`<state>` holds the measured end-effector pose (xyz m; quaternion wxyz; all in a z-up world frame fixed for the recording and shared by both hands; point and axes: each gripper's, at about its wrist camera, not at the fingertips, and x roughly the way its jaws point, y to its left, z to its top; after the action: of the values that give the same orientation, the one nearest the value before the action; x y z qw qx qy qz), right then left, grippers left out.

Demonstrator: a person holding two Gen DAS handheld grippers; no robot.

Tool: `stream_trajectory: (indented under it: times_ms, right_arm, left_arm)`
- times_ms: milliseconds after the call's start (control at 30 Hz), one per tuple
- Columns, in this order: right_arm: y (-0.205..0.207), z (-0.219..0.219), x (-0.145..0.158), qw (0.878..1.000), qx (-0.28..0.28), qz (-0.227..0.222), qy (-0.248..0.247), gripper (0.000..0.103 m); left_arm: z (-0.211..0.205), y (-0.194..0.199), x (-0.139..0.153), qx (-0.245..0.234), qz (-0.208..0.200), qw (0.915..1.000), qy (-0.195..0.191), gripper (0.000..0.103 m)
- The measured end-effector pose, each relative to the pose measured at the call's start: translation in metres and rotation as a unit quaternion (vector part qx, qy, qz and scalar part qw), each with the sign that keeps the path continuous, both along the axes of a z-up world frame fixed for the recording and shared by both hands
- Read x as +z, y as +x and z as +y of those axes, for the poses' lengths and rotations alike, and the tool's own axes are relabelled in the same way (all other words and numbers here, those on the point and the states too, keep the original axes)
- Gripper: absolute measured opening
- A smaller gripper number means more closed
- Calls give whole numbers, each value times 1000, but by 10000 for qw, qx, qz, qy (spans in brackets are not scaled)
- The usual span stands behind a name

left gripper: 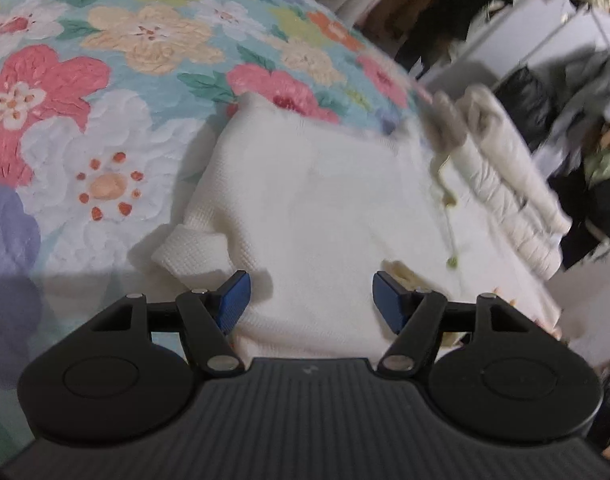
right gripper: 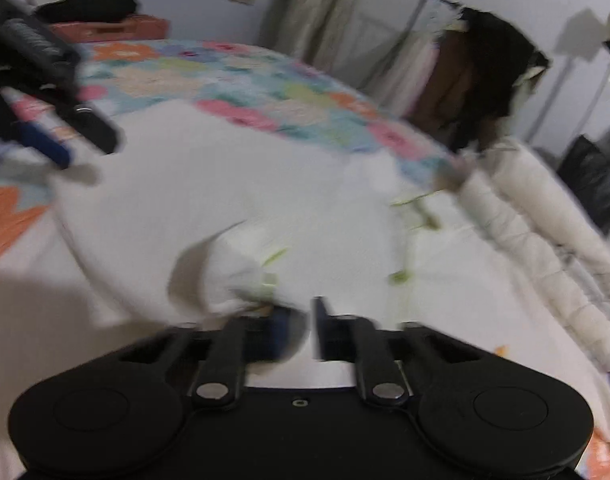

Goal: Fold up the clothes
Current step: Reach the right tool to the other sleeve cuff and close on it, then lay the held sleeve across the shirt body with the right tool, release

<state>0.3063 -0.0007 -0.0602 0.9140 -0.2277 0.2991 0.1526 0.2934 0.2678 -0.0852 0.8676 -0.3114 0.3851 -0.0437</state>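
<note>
A white knit sweater (left gripper: 305, 200) lies partly folded on the floral bedspread (left gripper: 105, 80), with a ribbed cuff (left gripper: 189, 244) sticking out at its left. My left gripper (left gripper: 311, 300) is open and empty just above the sweater's near part. In the blurred right wrist view, my right gripper (right gripper: 301, 332) is nearly closed on a raised fold of the sweater (right gripper: 241, 276), which has small green embroidery. The left gripper also shows in the right wrist view (right gripper: 61, 120) at the upper left.
A cream puffer jacket (left gripper: 509, 188) lies along the bed's right edge; it also shows in the right wrist view (right gripper: 545, 240). Dark hanging clothes (right gripper: 485, 80) and a rack stand beyond the bed. An orange box (right gripper: 113, 28) sits at the bed's far side.
</note>
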Motion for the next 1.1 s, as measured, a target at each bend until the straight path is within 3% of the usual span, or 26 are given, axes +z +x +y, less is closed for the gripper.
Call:
stream_trajectory:
  times_ms: [100, 200, 267, 333, 433, 500, 633, 733, 867, 933, 1000, 1100]
  right_arm:
    - [14, -20, 14, 9975, -282, 65, 646, 7]
    - [25, -35, 32, 9948, -317, -10, 972, 6]
    - [30, -40, 53, 9935, -142, -340, 1072, 6]
    - [31, -50, 85, 9882, -91, -874, 1254, 6]
    - [38, -81, 108, 9732, -458, -1220, 1893, 6]
    - [51, -103, 95, 9693, -896, -929, 2092, 6]
    - [80, -142, 35, 9627, -1522, 126, 2234, 7]
    - [82, -157, 9, 9599, -1664, 374, 2223, 8]
    - [92, -167, -1, 9533, -1656, 710, 2423, 15]
    - [101, -171, 0, 9504, -1702, 803, 2478, 35]
    - [107, -176, -3, 9393, -1895, 1017, 2673, 56]
    - [109, -185, -8, 9141, -2266, 1200, 3143, 56]
  left_arm:
    - [0, -3, 7, 108, -233, 9995, 189, 67]
    - [3, -6, 12, 218, -481, 9986, 54, 67]
    - [5, -7, 15, 312, -620, 9976, -67, 68]
    - [4, -10, 18, 623, -699, 9956, 47, 69]
    - [-1, -5, 21, 574, -765, 9952, 181, 71]
    - [-7, 1, 15, 459, -529, 9971, 288, 71]
    - [-24, 17, -9, 254, 81, 9959, 868, 71]
    - [-32, 23, -19, 219, 249, 9927, 1161, 71]
    - [-40, 26, -27, 237, 313, 9886, 1453, 71]
    - [-42, 27, -28, 264, 322, 9860, 1613, 71]
    - [-43, 27, -28, 246, 326, 9845, 1709, 71]
    - [-45, 27, -27, 223, 314, 9837, 1759, 71]
